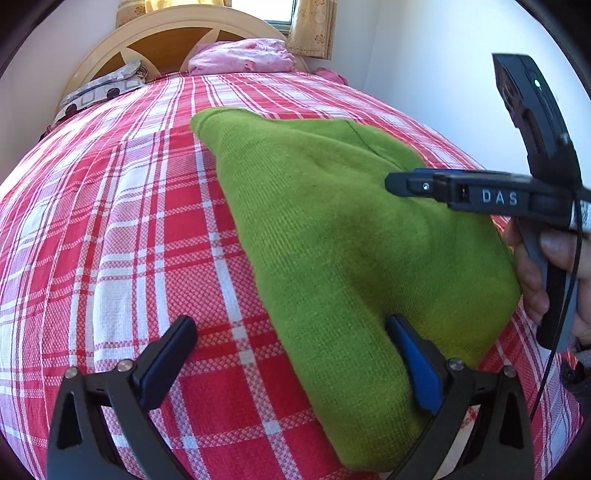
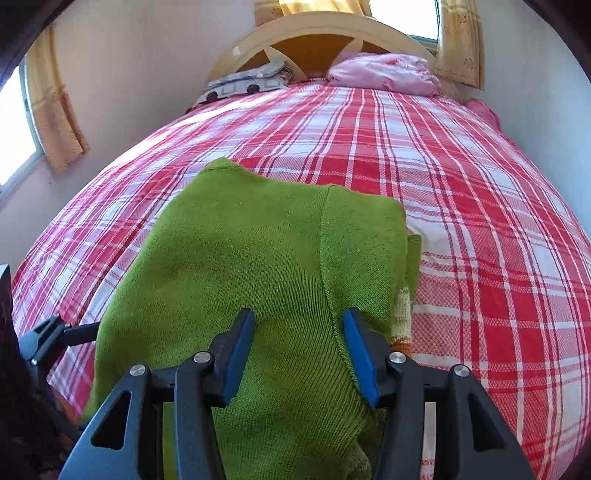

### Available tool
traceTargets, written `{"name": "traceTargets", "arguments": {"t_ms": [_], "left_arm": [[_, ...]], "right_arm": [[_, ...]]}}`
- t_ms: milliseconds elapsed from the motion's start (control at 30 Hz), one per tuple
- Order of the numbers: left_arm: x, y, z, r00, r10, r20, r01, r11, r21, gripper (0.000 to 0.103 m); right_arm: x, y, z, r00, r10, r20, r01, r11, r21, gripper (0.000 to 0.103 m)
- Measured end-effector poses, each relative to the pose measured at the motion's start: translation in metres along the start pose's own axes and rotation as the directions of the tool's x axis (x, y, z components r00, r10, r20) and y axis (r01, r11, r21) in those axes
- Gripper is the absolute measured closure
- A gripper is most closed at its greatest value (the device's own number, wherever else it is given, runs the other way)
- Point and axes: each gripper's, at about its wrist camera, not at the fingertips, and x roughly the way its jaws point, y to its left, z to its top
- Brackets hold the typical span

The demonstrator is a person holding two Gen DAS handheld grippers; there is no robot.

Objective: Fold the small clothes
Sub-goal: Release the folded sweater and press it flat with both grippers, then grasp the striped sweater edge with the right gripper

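Note:
A green knitted sweater [image 1: 332,236] lies folded on the red and white checked bedspread [image 1: 129,221]. My left gripper [image 1: 291,325] is open and empty, low over the sweater's near left edge; its right finger is over the cloth, its left over the bedspread. My right gripper [image 1: 391,182] shows from the side above the sweater's right part. In the right wrist view the right gripper [image 2: 299,317] is open and empty over the sweater [image 2: 240,258], with a cream and orange cuff [image 2: 402,314] peeking out at its right edge. The left gripper [image 2: 48,332] shows at far left.
A pink crumpled cloth [image 1: 240,57] and a grey patterned pillow [image 1: 103,86] lie at the wooden headboard [image 1: 166,33]. White walls stand close on the right side of the bed. Curtains [image 2: 55,122] hang at the windows. The bedspread [image 2: 461,184] stretches on around the sweater.

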Motion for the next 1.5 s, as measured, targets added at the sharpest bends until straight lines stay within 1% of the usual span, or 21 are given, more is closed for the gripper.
{"name": "traceTargets", "arguments": {"t_ms": [167, 267, 333, 367, 467, 500, 533, 567, 633, 700, 767, 833, 900, 967, 1100, 1167, 1267, 1333, 1433, 1467, 1500], "left_arm": [[-0.006, 0.004, 0.004, 1.0, 0.004, 0.007, -0.004, 1.0, -0.026, 0.0], [-0.027, 0.009, 0.015, 0.995, 0.035, 0.093, -0.029, 0.997, -0.066, 0.0], [-0.036, 0.008, 0.032, 0.984, 0.079, 0.157, -0.073, 0.996, -0.046, 0.0], [-0.035, 0.007, 0.043, 0.981, 0.103, 0.163, -0.101, 0.995, -0.026, 0.0], [-0.014, 0.008, 0.074, 0.981, 0.144, 0.134, -0.145, 0.989, 0.002, 0.0], [-0.002, 0.011, 0.084, 0.976, 0.188, 0.111, -0.19, 0.982, 0.007, 0.0], [0.013, 0.017, 0.092, 0.962, 0.259, 0.086, -0.261, 0.965, 0.007, 0.0], [0.025, 0.023, 0.094, 0.962, 0.268, 0.058, -0.269, 0.963, 0.002, 0.0], [0.042, 0.036, 0.094, 0.982, 0.187, 0.007, -0.186, 0.981, -0.056, 0.0], [0.043, 0.043, 0.092, 0.987, 0.158, 0.009, -0.156, 0.981, -0.114, 0.0], [0.033, 0.041, 0.087, 0.988, 0.154, 0.028, -0.149, 0.981, -0.127, 0.0], [0.02, 0.038, 0.079, 0.99, 0.129, 0.055, -0.119, 0.982, -0.145, 0.0], [0.003, 0.037, 0.065, 0.992, 0.089, 0.087, -0.072, 0.98, -0.186, 0.0], [0.0, 0.035, 0.053, 0.995, 0.019, 0.093, 0.001, 0.977, -0.213, 0.0], [0.006, 0.028, 0.038, 0.995, -0.072, 0.076, 0.088, 0.97, -0.228, 0.0], [0.009, 0.022, 0.035, 0.994, -0.079, 0.075, 0.093, 0.974, -0.207, 0.0], [0.014, 0.014, 0.035, 0.995, -0.086, 0.057, 0.095, 0.98, -0.177, 0.0], [0.021, 0.014, 0.034, 0.993, -0.107, 0.042, 0.113, 0.977, -0.183, 0.0], [0.018, 0.012, 0.032, 0.993, -0.101, 0.058, 0.11, 0.977, -0.184, 0.0], [0.018, 0.012, 0.032, 0.993, -0.101, 0.061, 0.111, 0.977, -0.183, 0.0], [0.017, 0.012, 0.031, 0.993, -0.104, 0.064, 0.114, 0.976, -0.185, 0.0]], "right_arm": [[-0.003, 0.001, -0.006, 0.999, -0.014, 0.037, 0.014, 1.0, -0.014, 0.051], [-0.004, -0.001, -0.01, 0.998, 0.003, 0.063, -0.002, 1.0, -0.003, 0.051], [-0.005, -0.002, -0.011, 0.998, 0.008, 0.069, -0.008, 1.0, 0.0, 0.051], [-0.005, -0.002, -0.011, 0.997, 0.01, 0.073, -0.01, 1.0, 0.001, 0.051], [-0.006, -0.003, -0.013, 0.996, 0.02, 0.085, -0.021, 1.0, 0.008, 0.051], [-0.007, -0.004, -0.013, 0.996, 0.028, 0.088, -0.029, 1.0, 0.012, 0.051], [-0.008, -0.006, -0.013, 0.995, 0.046, 0.092, -0.048, 0.999, 0.021, 0.051], [-0.01, -0.011, -0.013, 0.992, 0.077, 0.095, -0.082, 0.996, 0.043, 0.051], [-0.017, -0.025, -0.012, 0.983, 0.149, 0.109, -0.159, 0.983, 0.096, 0.051], [-0.029, -0.041, -0.011, 0.97, 0.198, 0.144, -0.219, 0.964, 0.149, 0.049], [-0.042, -0.059, -0.01, 0.969, 0.154, 0.192, -0.193, 0.96, 0.204, 0.041], [-0.046, -0.075, -0.008, 0.965, 0.155, 0.212, -0.207, 0.946, 0.248, 0.035], [-0.04, -0.092, -0.003, 0.964, 0.184, 0.192, -0.236, 0.925, 0.298, 0.029], [-0.025, -0.101, 0.003, 0.962, 0.223, 0.156, -0.263, 0.909, 0.323, 0.028], [0.009, -0.112, 0.011, 0.954, 0.287, 0.083, -0.297, 0.88, 0.371, 0.028], [0.021, -0.115, 0.012, 0.945, 0.317, 0.076, -0.32, 0.86, 0.397, 0.028], [0.033, -0.12, 0.013, 0.948, 0.311, 0.066, -0.308, 0.85, 0.427, 0.028], [0.024, -0.119, 0.014, 0.958, 0.268, 0.106, -0.287, 0.86, 0.422, 0.029], [0.009, -0.11, 0.019, 0.95, 0.276, 0.149, -0.312, 0.876, 0.367, 0.029], [0.008, -0.106, 0.022, 0.947, 0.285, 0.144, -0.319, 0.882, 0.348, 0.031], [0.012, -0.099, 0.025, 0.944, 0.31, 0.111, -0.329, 0.885, 0.329, 0.04]]}}
